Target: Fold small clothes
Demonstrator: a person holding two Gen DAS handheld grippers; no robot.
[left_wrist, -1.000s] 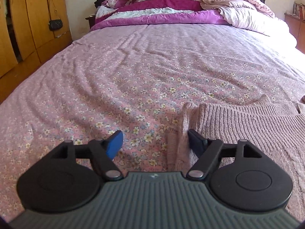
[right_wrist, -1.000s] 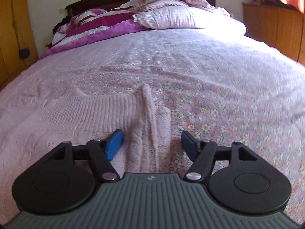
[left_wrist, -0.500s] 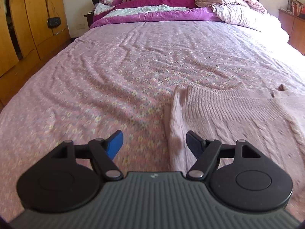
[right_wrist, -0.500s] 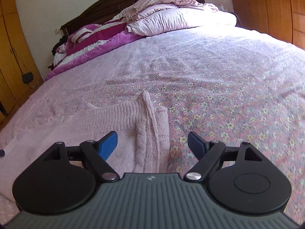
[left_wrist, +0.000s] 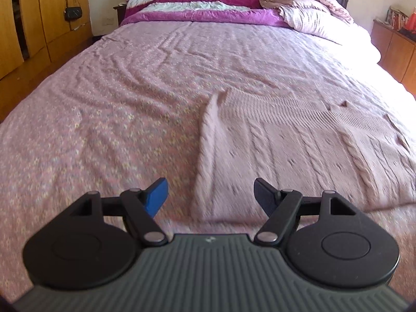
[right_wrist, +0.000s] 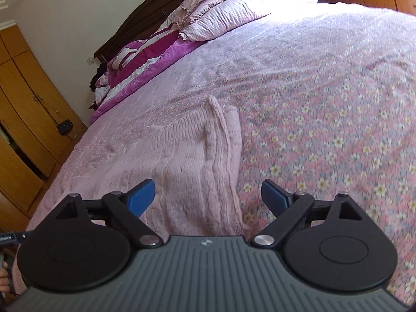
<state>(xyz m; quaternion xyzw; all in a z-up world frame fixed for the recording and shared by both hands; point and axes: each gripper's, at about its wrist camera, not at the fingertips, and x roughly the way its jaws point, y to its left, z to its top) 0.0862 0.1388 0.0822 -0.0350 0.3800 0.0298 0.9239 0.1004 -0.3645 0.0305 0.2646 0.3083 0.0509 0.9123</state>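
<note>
A pale pink cable-knit sweater (left_wrist: 299, 143) lies flat on the floral pink bedsheet (left_wrist: 117, 130). Its left edge forms a raised ridge running toward my left gripper (left_wrist: 210, 195), which is open and empty just above that edge. In the right wrist view the sweater (right_wrist: 182, 161) has a bunched, folded right edge lying between the fingers of my right gripper (right_wrist: 208, 199), which is open, empty and tilted.
Crumpled magenta and white bedding (left_wrist: 208, 2) and pillows (right_wrist: 234, 15) are piled at the headboard. Wooden wardrobes (left_wrist: 31, 20) stand left of the bed, a wooden cabinet (left_wrist: 395, 49) on the right. A small black bag (left_wrist: 72, 13) hangs on the wardrobe.
Both grippers have drawn back and risen from the sweater's side edges, so more of the garment shows. The right gripper has tilted. Both stayed open.
</note>
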